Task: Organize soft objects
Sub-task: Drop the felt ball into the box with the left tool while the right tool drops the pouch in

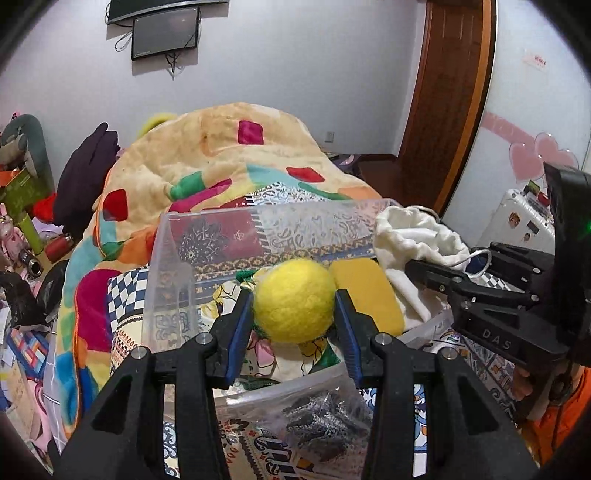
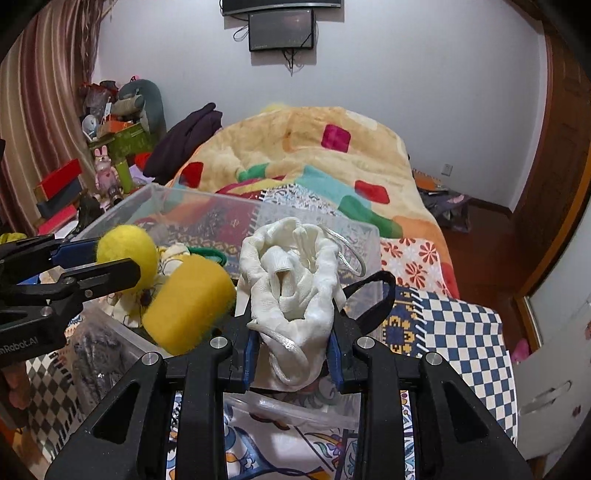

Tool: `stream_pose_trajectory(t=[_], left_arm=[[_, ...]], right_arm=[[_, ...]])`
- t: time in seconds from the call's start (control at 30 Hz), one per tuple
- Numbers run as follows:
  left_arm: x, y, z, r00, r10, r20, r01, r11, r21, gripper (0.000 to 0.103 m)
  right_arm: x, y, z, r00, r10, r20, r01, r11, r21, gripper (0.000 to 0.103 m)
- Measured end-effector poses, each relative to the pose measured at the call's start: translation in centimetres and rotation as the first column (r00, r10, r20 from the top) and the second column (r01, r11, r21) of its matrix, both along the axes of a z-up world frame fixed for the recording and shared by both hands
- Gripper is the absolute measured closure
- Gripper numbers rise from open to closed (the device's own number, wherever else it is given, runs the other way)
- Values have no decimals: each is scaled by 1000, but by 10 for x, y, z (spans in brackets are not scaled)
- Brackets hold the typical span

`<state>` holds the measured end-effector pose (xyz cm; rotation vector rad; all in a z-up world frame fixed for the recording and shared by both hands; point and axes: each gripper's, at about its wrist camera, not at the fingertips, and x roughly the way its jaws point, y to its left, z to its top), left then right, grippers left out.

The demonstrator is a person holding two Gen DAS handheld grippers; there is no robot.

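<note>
Both hand-held grippers (image 1: 294,314) (image 2: 291,343) clamped (side by side)

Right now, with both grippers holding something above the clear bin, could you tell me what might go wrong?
1. The left gripper pinches the round yellow felt ball only at its sides; it may squirt out.
2. The white drawstring pouch in the right gripper trails cord loops that could snag the clear bin rim.
3. The grippers are close together and might collide.

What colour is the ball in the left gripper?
Bright yellow ball, clamped in the left gripper; clearest in the left wrist view.

Wall monitor (image 2: 281,29), wooden door (image 1: 448,92)
</note>
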<state>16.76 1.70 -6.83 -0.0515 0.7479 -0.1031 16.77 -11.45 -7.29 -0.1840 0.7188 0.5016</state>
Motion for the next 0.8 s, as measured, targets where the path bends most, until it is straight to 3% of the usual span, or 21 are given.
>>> stream_pose_trajectory(t=[0.07, 0.2, 0.27, 0.53, 0.8], left_arm=[[0, 1, -1, 1000, -1, -8, 1, 1000, -7, 55], [-4, 5, 4, 1000, 18, 14, -18, 1000, -22, 41], [-10, 6, 8, 999, 20, 33, -19, 1000, -22, 41], [-42, 7, 27, 994, 32, 107, -29, 999, -31, 27], [-70, 3, 19, 996, 12, 89, -8, 999, -36, 22]], right_arm=[[1, -1, 1, 1000, -2, -2, 2, 1000, -4, 72], [-2, -3, 6, 1000, -4, 10, 4, 1000, -4, 52], [-9, -5, 11, 999, -6, 37, 6, 1000, -8, 44], [-34, -13, 33, 993, -4, 118, 1, 1000, 28, 34], [-60, -12, 35, 991, 36, 132, -44, 997, 59, 34]])
